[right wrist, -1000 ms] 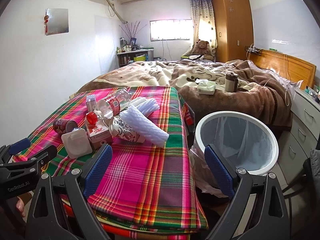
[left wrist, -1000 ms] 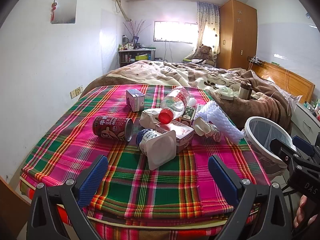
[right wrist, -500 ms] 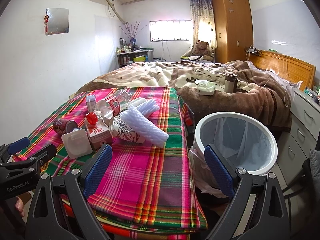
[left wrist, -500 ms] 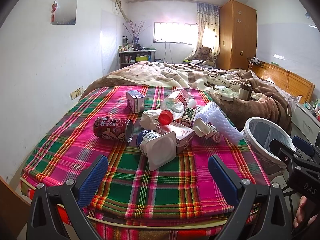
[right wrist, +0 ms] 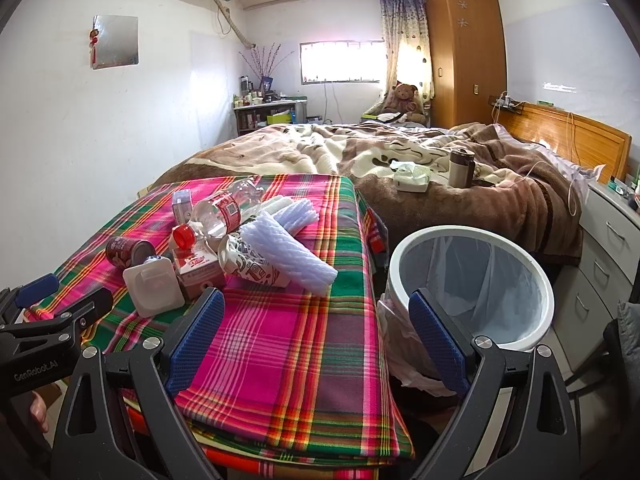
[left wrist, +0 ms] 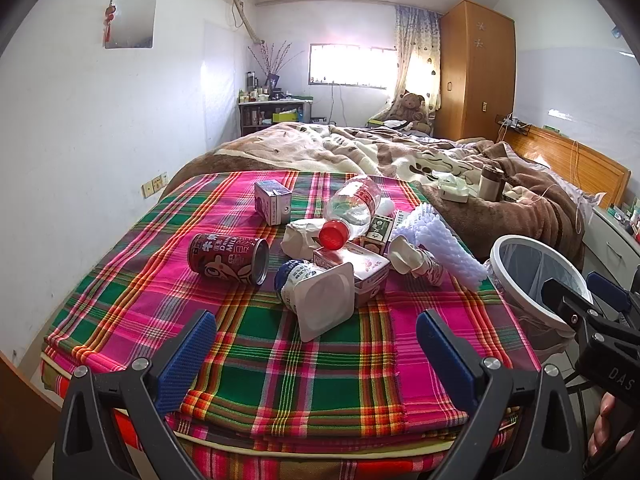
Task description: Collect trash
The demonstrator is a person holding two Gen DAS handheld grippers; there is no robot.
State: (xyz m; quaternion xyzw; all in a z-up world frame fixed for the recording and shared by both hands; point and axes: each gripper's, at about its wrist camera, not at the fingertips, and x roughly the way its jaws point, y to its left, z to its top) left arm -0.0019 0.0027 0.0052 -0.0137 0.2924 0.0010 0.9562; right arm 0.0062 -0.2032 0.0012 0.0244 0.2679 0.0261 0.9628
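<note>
A heap of trash lies on the plaid cloth point(left wrist: 256, 360): a red can point(left wrist: 228, 258) on its side, a clear bottle point(left wrist: 352, 208) with a red cap, a white yogurt cup point(left wrist: 326, 306), a small carton point(left wrist: 272, 202), white foam netting point(left wrist: 440, 244) and a printed paper cup point(right wrist: 252, 266). A white bin point(right wrist: 472, 288) with a clear liner stands right of the cloth. My left gripper point(left wrist: 316, 352) hangs open in front of the heap. My right gripper point(right wrist: 316, 332) is open too, between the cloth's right edge and the bin.
Behind the cloth spreads a bed under a brown blanket point(right wrist: 440, 168), with a tissue box point(right wrist: 412, 178) and a thermos point(right wrist: 460, 168) on it. White drawers point(right wrist: 608, 240) stand at the right, a wooden wardrobe point(right wrist: 464, 52) at the back, a white wall at the left.
Both views have shifted only slightly; the heap and bin sit marginally closer. Nothing was taken hold of or let go.
</note>
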